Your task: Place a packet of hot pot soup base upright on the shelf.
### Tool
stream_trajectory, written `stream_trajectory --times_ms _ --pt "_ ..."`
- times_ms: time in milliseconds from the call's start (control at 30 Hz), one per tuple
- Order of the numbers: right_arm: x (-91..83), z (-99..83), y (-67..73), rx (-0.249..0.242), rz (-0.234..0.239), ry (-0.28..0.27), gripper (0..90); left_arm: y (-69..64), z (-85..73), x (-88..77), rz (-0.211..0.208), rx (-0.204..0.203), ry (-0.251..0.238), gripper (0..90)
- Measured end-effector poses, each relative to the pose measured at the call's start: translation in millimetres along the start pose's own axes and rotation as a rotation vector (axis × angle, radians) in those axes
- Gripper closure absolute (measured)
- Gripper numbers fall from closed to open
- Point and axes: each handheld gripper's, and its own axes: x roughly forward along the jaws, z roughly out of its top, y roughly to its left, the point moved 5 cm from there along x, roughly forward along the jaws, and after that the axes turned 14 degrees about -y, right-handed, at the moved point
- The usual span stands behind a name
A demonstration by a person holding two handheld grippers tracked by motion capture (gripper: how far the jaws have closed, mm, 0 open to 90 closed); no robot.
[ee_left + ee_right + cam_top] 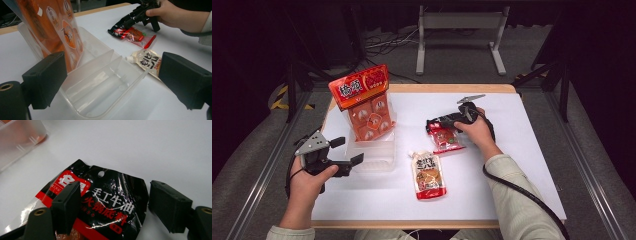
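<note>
Only up close, black packet between parted right tongs.

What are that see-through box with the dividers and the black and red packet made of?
The clear divided box looks like thin, slightly frosted plastic: the table shows through its walls. The black and red printed packet looks like glossy plastic film, creased and catching glints of light.

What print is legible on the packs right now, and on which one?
"手工牛油" and "火锅底料": white characters on the black-and-red sachet between the open right claw.
Red logo box on that sachet: blurred.
Spouted pouch: bold dark characters, not legible.
Orange pack standing in the clear tray: header characters blurred.
</note>
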Motion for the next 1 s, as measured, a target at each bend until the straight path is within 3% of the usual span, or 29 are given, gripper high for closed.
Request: stream_trajectory --times_ms 100,233,333,533,833,1000 --pt "1.6 0.0 2.2 -0.006 0.01 0.001 27.6 0.0 0.1 0.6 -0.003 0.004 0.002 9.0" --pt "2.0 0.2 6.6 -0.019 0.031 0.017 38.2 -0.5 -0.4 1.6 -0.003 0.001 0.003 9.0" --pt "-0.1 0.0 6.7 -0.031 0.022 0.029 53.7 -0.9 -0.1 1.8 -0.004 -0.001 0.004 9.0" --pt "-8.2 -2.3 4.2 -0.101 -0.015 0.074 86.5 -1.1 -0.8 3.9 -0.002 -0.003 0.006 9.1" --pt "-24.0 2.5 5.9 -0.086 -0.022 0.036 90.0 -2.3 -0.4 7.9 -0.011 0.003 0.012 9.2" --pt "-42.2 7.5 7.2 -0.056 -0.009 -0.025 90.0 -3.1 -0.4 11.9 -0.018 0.0 0.015 9.1"
